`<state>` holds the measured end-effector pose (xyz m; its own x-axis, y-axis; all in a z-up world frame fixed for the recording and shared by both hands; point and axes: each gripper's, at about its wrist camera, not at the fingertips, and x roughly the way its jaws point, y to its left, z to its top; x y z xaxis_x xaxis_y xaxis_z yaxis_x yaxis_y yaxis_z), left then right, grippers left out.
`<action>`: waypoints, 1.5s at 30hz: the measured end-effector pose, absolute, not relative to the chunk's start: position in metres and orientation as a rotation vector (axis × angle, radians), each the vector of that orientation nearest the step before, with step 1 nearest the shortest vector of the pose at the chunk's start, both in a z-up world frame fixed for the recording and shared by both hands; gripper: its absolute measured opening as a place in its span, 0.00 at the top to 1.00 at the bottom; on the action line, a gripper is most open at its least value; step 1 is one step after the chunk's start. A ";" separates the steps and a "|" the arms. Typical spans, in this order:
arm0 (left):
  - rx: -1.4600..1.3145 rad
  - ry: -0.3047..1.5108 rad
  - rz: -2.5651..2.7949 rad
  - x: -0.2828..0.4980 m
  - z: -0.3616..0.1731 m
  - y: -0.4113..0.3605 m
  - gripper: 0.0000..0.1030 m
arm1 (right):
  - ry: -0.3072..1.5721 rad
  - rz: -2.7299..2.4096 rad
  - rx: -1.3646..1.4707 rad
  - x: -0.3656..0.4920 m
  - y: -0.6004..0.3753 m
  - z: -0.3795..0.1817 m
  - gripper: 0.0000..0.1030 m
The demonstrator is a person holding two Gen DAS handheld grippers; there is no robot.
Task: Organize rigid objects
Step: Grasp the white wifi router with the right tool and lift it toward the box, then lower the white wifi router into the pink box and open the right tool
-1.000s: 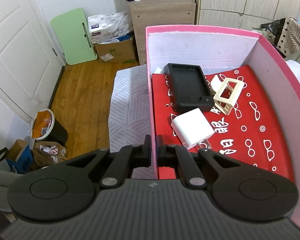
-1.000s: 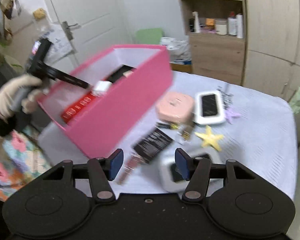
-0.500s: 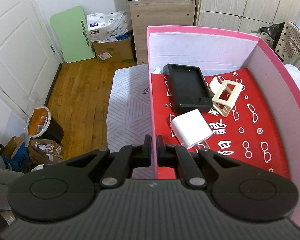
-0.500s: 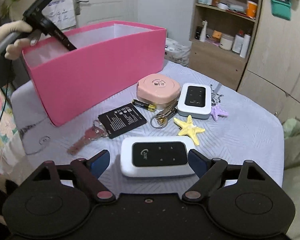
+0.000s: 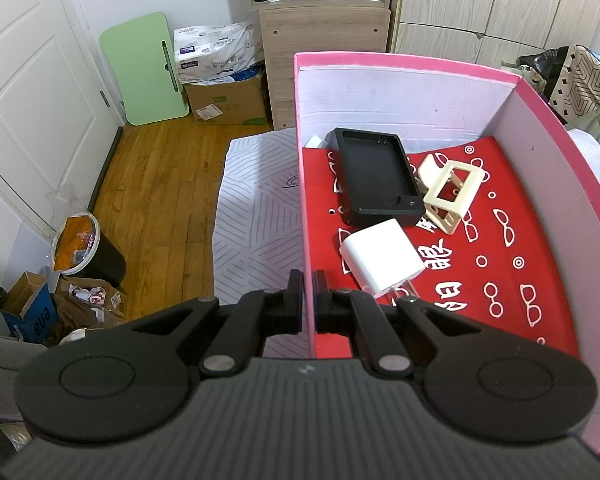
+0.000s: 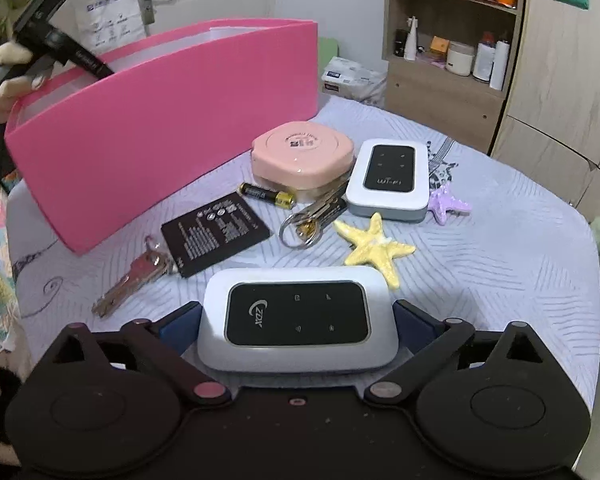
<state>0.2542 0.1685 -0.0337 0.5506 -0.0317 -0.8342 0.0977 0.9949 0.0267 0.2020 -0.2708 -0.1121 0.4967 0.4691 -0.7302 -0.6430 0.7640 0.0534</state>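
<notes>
My left gripper [image 5: 310,300] is shut on the near wall of the pink box [image 5: 305,208], one finger outside and one inside. In the box lie a black tray [image 5: 374,176], a white charger block [image 5: 382,258] and a cream frame [image 5: 450,192] on a red liner. In the right wrist view my right gripper [image 6: 298,316] is open, its blue pads on either side of a white ZDX router [image 6: 298,316] on the table. The pink box [image 6: 172,128] stands at the left there, with the left gripper [image 6: 60,52] on its rim.
On the grey cloth lie a second white router [image 6: 390,178], a pink round case [image 6: 304,156], a battery [image 6: 266,194], a black battery pack [image 6: 216,234], keys [image 6: 128,280], a key ring [image 6: 312,220], a yellow starfish [image 6: 376,248] and a purple starfish [image 6: 448,204].
My right gripper has moved down and forward onto the ZDX router, which now sits between its pads. The pink box went from tilted to level. The left gripper keeps its grip.
</notes>
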 end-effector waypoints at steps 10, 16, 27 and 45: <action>0.064 0.984 -0.077 0.254 -0.034 0.168 0.96 | 0.733 0.650 -0.173 0.187 -0.272 -0.068 0.02; 0.056 0.983 -0.079 0.255 -0.033 0.169 0.96 | 0.557 0.732 -0.259 0.166 -0.241 -0.015 0.02; 0.044 0.976 -0.081 0.254 -0.034 0.172 0.96 | 0.578 0.961 -0.232 0.203 -0.141 0.040 0.02; 0.031 0.975 -0.088 0.254 -0.034 0.172 0.95 | 1.134 0.756 -0.526 0.305 -0.016 -0.037 0.02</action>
